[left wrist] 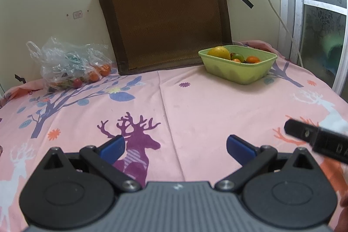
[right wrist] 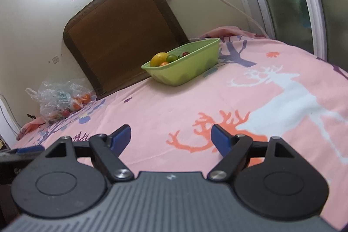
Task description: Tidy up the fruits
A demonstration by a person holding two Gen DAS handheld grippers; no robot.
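Lying well beyond both spread grippers [left wrist: 175, 146] [right wrist: 171, 136], fruit basket [left wrist: 239, 73].

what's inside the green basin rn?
The light green plastic basin holds a large yellow fruit, a green one and small orange ones. Anything lower down is hidden by its wall.

No words or numbers can be read clearly here. The black arm [left wrist: 319, 140] at the right edge of the left wrist view has pale letters on it, but they are too blurry to make out. Each gray gripper body [left wrist: 177, 206] has a tiny white mark on top, and that mark is too small to read.
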